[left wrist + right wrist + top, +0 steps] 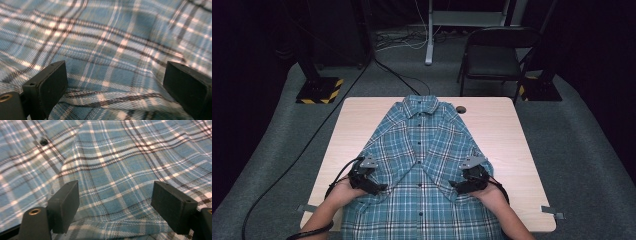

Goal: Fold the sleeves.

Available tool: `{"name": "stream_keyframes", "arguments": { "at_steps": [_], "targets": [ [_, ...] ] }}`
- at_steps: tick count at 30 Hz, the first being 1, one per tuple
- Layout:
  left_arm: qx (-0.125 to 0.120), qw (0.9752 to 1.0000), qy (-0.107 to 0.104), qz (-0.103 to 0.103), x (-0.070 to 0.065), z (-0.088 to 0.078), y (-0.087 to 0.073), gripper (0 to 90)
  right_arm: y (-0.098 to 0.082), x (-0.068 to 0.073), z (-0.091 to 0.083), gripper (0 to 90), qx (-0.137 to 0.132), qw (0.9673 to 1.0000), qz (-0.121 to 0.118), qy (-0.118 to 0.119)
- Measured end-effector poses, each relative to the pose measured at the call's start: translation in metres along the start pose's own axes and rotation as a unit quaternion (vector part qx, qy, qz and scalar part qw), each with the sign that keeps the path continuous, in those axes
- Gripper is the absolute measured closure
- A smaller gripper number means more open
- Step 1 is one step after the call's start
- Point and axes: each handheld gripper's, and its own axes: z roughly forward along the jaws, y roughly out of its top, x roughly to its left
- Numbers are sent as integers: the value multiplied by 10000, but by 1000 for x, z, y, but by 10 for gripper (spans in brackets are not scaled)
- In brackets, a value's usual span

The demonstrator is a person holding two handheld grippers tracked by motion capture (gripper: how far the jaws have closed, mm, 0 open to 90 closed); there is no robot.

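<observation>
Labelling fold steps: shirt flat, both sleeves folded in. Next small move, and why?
Probably close both tongs on the cloth edges in front of them. The plaid shirt lies buttoned and face up on the table, sleeves crossed inward. The left tongs and right tongs sit low on it with jaws wide apart, a fold edge between each pair, nothing gripped yet.

Shirt spread along the middle of the table, collar at the far edge, hem hanging over the near edge. Both sleeves folded in across the front. Left gripper on the shirt's left side, right gripper on its right. Behind the table, to the right, a chair.
</observation>
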Motion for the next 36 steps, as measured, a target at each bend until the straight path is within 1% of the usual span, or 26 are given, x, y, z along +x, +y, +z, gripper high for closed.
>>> {"name": "stream_keyframes", "arguments": {
  "at_steps": [3, 5, 7, 8, 9, 12, 13, 15, 17, 19, 22, 25, 27, 29, 32, 33, 35, 36],
  "targets": [
    [-103, 9998, -81, 132, -5, -3, 0, 52, 1, 0, 5, 211, 15, 10000, -5, -48],
    [-39, 9998, -119, 166, -6, -2, -2, 51, 3, 0, 7, 211, -42, 10000, 26, -58],
    [118, 9997, -106, 203, -7, 2, -6, 48, 5, -1, 8, 211, -82, 9999, 95, -27],
    [37, 9998, -147, 111, -6, 3, -8, 40, 5, -1, 9, 211, -98, 9999, 106, -26],
    [-36, 9998, -152, 80, -6, 4, -9, 34, 6, -1, 10, 211, -95, 9999, 115, -8],
    [-6, 9999, -145, 77, -6, 2, -9, 37, 6, -1, 16, 210, -2, 9999, 152, 54],
    [4, 9999, -143, 96, -6, 1, -8, 43, 7, 0, 18, 209, 22, 9999, 146, 39],
    [-43, 9998, -157, 96, -6, -1, -9, 50, 10, 2, 20, 205, -26, 9999, 104, 19],
    [-37, 9998, -176, 27, -6, 0, -10, 49, 13, 3, 22, 199, -104, 9999, 69, -13],
    [-93, 9998, -164, 72, -6, 2, -12, 37, 15, 1, 27, 192, -103, 9999, 61, -83],
    [-171, 9997, -173, 67, -5, 3, -14, 33, 15, -3, 37, 185, 36, 9997, 211, -129],
    [-312, 9993, -179, 66, -5, 3, -17, 32, 12, -8, 42, 164, 21, 9991, 414, -6],
    [-367, 9992, -173, 59, -5, 3, -19, 32, 13, -8, 41, 172, 55, 9992, 401, -21],
    [-373, 9992, -162, 59, -5, 3, -19, 32, 15, -5, 39, 191, 67, 9993, 351, -83],
    [-392, 9991, -156, 49, -5, 3, -19, 32, 23, -4, 37, 186, -220, 9987, 463, 79],
    [-394, 9991, -154, 53, -5, 3, -20, 32, 25, -3, 39, 184, -228, 9985, 481, 112],
    [-399, 9991, -150, 52, -5, 3, -20, 32, 28, -1, 45, 185, -161, 9992, 358, 122],
    [-400, 9991, -150, 52, -6, 3, -20, 32, 28, 0, 48, 186, -70, 9996, 267, 102]
  ]
}}
